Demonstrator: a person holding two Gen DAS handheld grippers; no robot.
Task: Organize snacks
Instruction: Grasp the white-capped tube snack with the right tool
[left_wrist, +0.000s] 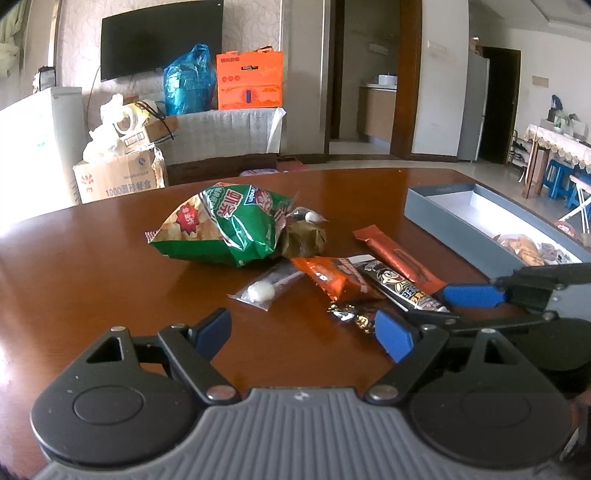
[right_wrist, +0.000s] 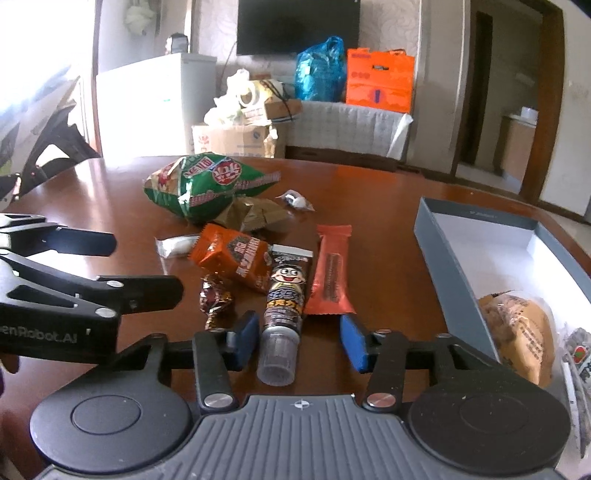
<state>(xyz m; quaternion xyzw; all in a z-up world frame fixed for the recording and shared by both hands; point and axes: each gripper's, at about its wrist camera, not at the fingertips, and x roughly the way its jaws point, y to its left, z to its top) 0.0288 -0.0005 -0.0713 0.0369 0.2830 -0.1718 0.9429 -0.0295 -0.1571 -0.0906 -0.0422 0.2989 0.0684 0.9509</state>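
Observation:
Snacks lie loose on the brown table (right_wrist: 388, 206): a green chip bag (right_wrist: 207, 184), an orange packet (right_wrist: 236, 258), a red-brown bar (right_wrist: 330, 273), a foil candy (right_wrist: 216, 299) and a cartoon-face tube (right_wrist: 284, 295). My right gripper (right_wrist: 300, 341) straddles the tube's capped end; the left pad is close to it and the right pad stands apart. In the left wrist view the same tube (left_wrist: 402, 288) runs toward the right gripper (left_wrist: 443, 306). My left gripper (left_wrist: 303, 335) is open over bare table, with the foil candy (left_wrist: 351, 314) just ahead of its right finger.
A grey open box (right_wrist: 443, 266) sits at the right with a bread packet (right_wrist: 517, 332) inside. Small white candies in clear wrappers (right_wrist: 177, 245) (right_wrist: 295, 201) and an olive packet (right_wrist: 255, 216) lie by the chip bag. Cartons and bags stand beyond the far edge.

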